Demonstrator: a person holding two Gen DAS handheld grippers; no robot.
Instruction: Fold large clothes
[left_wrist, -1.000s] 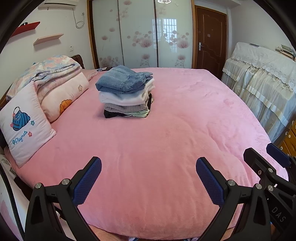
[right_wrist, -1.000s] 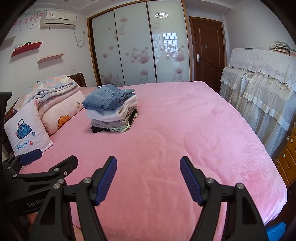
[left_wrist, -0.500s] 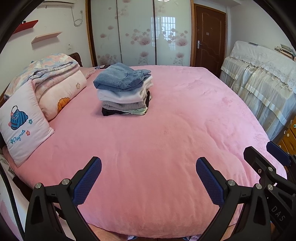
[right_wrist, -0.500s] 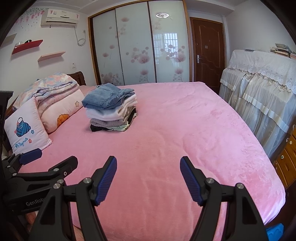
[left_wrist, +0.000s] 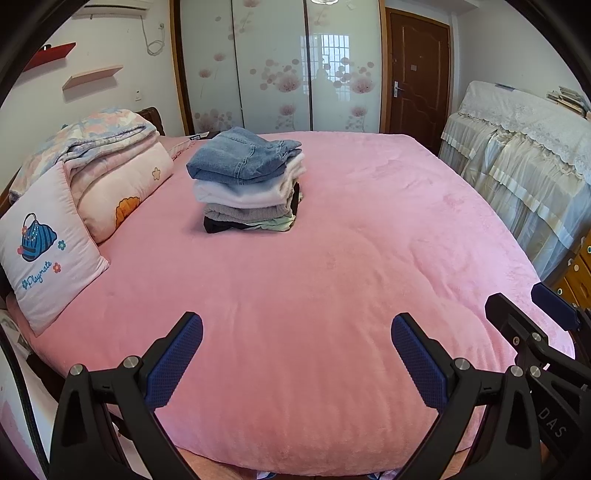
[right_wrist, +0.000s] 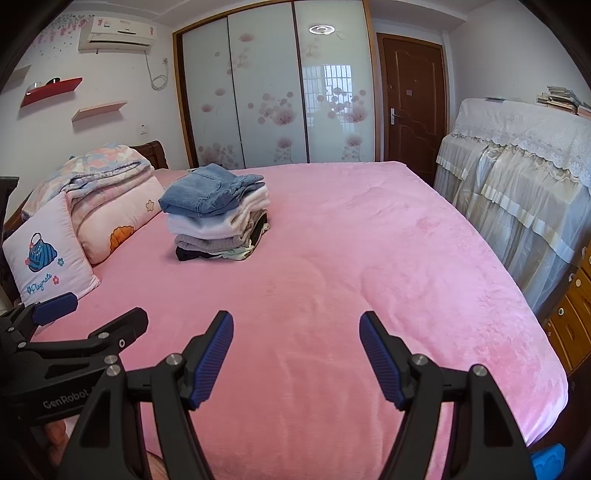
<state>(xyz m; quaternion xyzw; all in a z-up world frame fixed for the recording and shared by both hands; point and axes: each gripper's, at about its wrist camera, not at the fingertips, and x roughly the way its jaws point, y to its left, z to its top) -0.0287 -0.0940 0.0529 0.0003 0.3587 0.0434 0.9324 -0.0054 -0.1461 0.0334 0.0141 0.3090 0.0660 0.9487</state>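
At eleven o'clock on the bed (left_wrist: 332, 295), your soft, floppy stack of folded clothes (left_wrist: 247, 181) wants gripping by its edges; both tools, left tool (left_wrist: 295, 354) and right tool (right_wrist: 295, 354), gape wide, empty.

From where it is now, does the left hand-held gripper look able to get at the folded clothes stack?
Probably yes, after moving forward. The left hand-held gripper is open and empty near the bed's edge, and only bare pink bedspread lies between it and the clothes stack, with nothing in the way.

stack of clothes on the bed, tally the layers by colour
Stack of folded clothes, layers visible from the front:
blue denim: 1
white: 1
grey: 1
black: 1
pale green: 1
Total: 5
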